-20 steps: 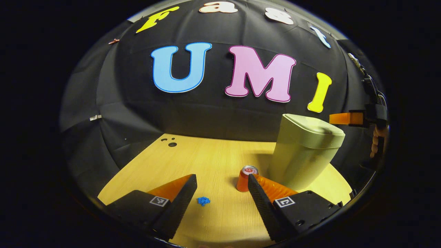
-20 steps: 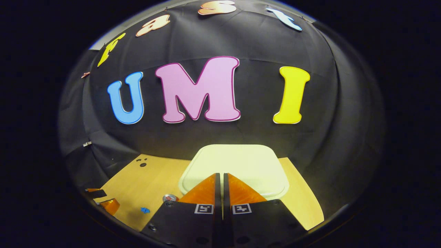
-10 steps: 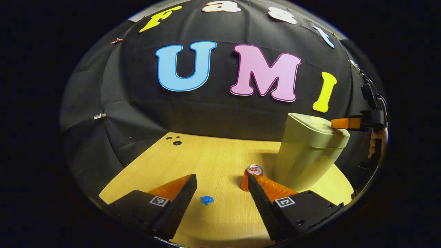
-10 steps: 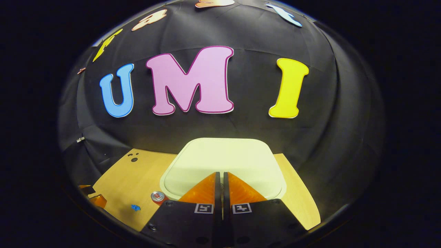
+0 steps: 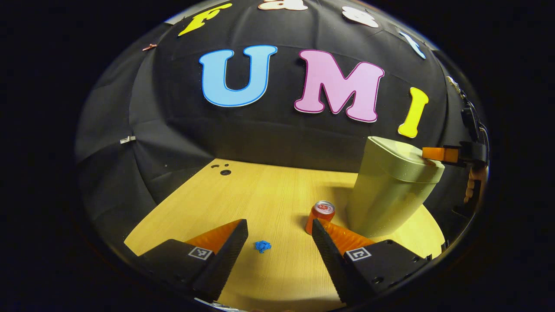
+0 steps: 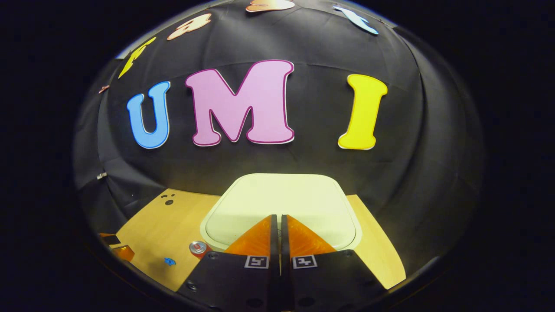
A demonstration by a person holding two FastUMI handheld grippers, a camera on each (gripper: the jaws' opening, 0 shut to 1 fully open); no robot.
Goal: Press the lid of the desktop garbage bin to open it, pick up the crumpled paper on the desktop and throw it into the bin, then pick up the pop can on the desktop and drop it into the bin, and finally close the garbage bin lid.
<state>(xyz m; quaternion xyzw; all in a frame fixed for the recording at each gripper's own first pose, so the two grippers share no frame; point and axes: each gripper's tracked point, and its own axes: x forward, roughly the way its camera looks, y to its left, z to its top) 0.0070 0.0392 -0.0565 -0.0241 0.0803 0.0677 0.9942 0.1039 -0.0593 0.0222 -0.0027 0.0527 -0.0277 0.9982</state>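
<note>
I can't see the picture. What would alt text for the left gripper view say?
A tall pale green plastic bin stands closed on a light wooden table, with the right tool on its lid. Beside it stands an orange pop can; a small blue paper wad lies between the open left tool fingers.

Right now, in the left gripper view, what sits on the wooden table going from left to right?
Small blue crumpled paper → orange pop can with a silver top → tall pale green plastic bin → the other gripper, tips on the bin's closed lid.
</note>
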